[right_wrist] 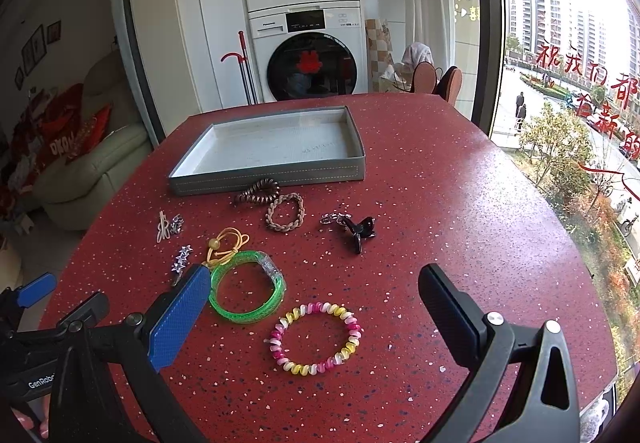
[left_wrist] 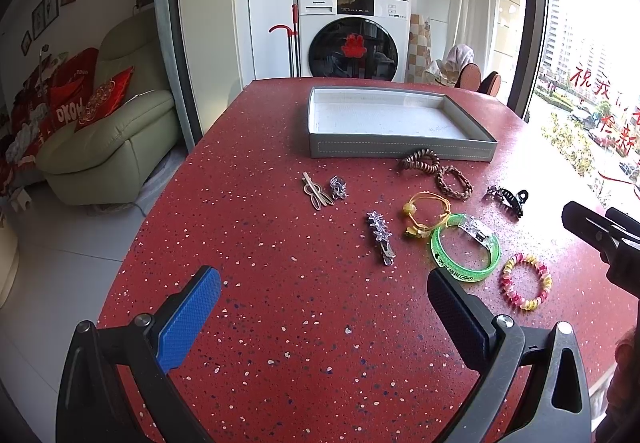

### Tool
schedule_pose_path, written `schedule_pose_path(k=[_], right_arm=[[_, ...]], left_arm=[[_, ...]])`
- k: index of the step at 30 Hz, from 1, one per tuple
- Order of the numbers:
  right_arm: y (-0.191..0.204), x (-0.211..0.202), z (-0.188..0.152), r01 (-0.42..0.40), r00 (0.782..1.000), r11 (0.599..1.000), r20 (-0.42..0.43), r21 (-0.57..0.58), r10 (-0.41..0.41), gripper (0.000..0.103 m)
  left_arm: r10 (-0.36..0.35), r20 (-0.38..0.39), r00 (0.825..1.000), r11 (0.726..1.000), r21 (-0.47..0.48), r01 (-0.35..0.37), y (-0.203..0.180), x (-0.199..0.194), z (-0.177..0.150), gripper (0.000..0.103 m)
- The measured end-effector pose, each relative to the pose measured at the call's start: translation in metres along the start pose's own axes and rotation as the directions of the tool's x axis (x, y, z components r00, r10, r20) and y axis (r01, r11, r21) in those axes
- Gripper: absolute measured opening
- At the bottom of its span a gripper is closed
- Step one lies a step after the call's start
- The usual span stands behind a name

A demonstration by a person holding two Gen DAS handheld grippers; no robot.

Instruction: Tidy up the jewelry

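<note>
Panasonic on washer, GenRobo (cut off) on left gripper

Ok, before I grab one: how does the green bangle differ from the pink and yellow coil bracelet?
The green bangle is a smooth translucent ring with a clear block on it; the pink and yellow coil bracelet is a twisted spiral with no block. The bangle looks larger and sits farther from the right gripper. Both lie flat on the red table, outside the tray.

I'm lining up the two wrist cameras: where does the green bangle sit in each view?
Left wrist: green bangle lies lower right, just beyond the left gripper's right finger.
Right wrist: green bangle lies left of centre, beside the right gripper's blue pad.
Shared landmark: pink and yellow spiral hair tie, next to it.
</note>
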State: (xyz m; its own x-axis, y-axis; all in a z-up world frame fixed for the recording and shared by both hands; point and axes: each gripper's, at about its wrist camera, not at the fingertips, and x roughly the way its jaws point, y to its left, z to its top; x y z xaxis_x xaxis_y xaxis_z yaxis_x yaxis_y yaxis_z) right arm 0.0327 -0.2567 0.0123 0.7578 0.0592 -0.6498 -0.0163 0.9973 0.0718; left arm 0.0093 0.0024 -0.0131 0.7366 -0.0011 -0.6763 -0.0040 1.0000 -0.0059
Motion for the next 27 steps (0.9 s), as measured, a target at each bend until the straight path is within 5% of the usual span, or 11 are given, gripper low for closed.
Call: schedule_pose_path(k=[16,27], right_arm=[[-0.004,0.003,-0.001,-0.003,1.0,1.0,-0.008,0.007,0.003,0.103],[-0.033,0.025,-0.021,0.059,0.987,0.998,-0.149,-0.001,-0.058,0.103]], left_arm=[[0.007,-0.003,1.0,1.0,0.005,-0.007,0.0,0.002,0.0,0.103],[-0.061,-0.084,0.995,0.998,0.0,0.061,0.003,0.03,0.009,0.103]])
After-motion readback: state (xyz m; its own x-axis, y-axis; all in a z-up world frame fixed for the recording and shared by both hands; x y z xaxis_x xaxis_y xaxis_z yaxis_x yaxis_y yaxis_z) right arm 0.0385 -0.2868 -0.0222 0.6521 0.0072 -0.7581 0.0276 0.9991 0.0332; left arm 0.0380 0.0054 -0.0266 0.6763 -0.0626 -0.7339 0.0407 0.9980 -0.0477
